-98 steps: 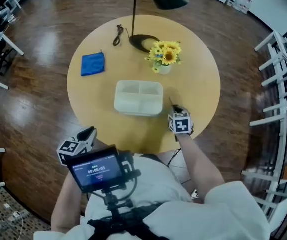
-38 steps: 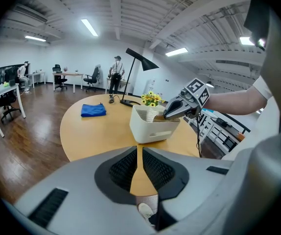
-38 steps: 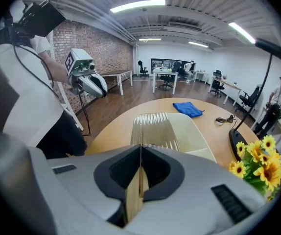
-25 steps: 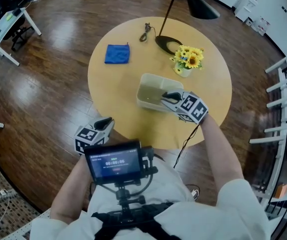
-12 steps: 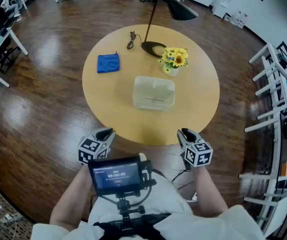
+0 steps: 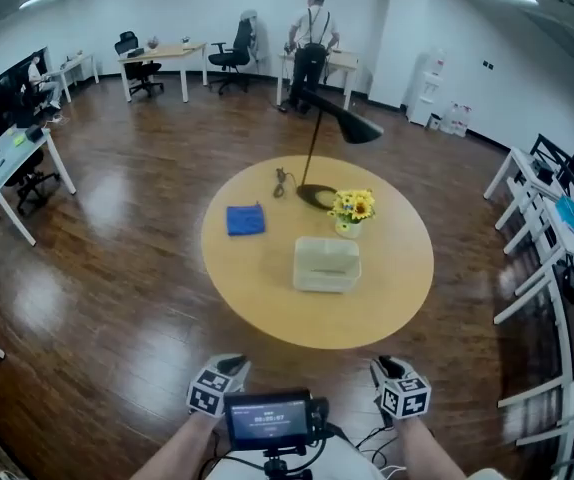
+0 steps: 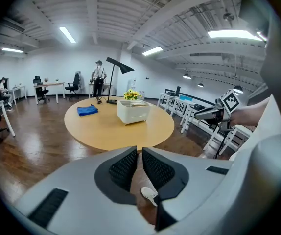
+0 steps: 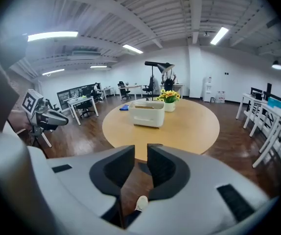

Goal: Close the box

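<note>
The white plastic box (image 6: 327, 264) sits near the middle of the round wooden table (image 6: 267, 278) with its lid lying flat on top. It also shows in the left gripper view (image 7: 133, 111) and the right gripper view (image 8: 149, 113). My left gripper (image 6: 235, 365) and right gripper (image 6: 382, 365) are held low, well back from the table's near edge and over the floor. The left gripper's jaws (image 7: 139, 151) are together with nothing between them. The right gripper's jaws (image 8: 141, 148) are likewise together and hold nothing.
On the table behind the box stand a pot of yellow flowers (image 6: 352, 209) and a black desk lamp (image 6: 319, 158). A blue cloth (image 6: 246, 219) lies at the left. A person (image 6: 312, 33) stands by desks at the back. White racks (image 6: 542, 238) line the right.
The right gripper left the box lid and drew back off the table. The view has pulled back and lifted, so the table is now farther away. Both grippers hang low near the body.
</note>
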A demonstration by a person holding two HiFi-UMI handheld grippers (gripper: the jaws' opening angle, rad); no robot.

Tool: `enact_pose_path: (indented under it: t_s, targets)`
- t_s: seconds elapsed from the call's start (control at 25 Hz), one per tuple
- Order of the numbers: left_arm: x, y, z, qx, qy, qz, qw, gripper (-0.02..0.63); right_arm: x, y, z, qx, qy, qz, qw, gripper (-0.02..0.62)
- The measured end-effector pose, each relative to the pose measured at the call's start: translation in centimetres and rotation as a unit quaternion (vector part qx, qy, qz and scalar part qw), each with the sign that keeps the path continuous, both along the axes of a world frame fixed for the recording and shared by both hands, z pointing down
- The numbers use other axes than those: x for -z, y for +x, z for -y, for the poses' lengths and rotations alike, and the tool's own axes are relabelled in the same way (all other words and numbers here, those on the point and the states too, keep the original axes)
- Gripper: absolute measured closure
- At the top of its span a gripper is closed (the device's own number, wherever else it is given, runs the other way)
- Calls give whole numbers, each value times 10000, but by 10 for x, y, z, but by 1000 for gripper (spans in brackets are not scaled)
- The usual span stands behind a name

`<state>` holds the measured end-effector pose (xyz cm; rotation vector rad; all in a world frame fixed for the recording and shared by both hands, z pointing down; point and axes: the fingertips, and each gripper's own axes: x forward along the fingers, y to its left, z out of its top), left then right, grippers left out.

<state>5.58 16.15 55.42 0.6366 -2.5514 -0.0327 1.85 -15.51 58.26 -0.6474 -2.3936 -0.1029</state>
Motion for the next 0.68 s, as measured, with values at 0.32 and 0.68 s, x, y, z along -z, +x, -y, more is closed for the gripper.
enact_pose_path:
  t_s: [0.32,0.68]
  targets:
    - [-3,59,1,-127,164,222,9995,566,-8,78,19,-299,188,66,9994,511]
    - [3,101,-22,176,183,226,9994,566,-1,96,0,-89,126,162,9998,511]
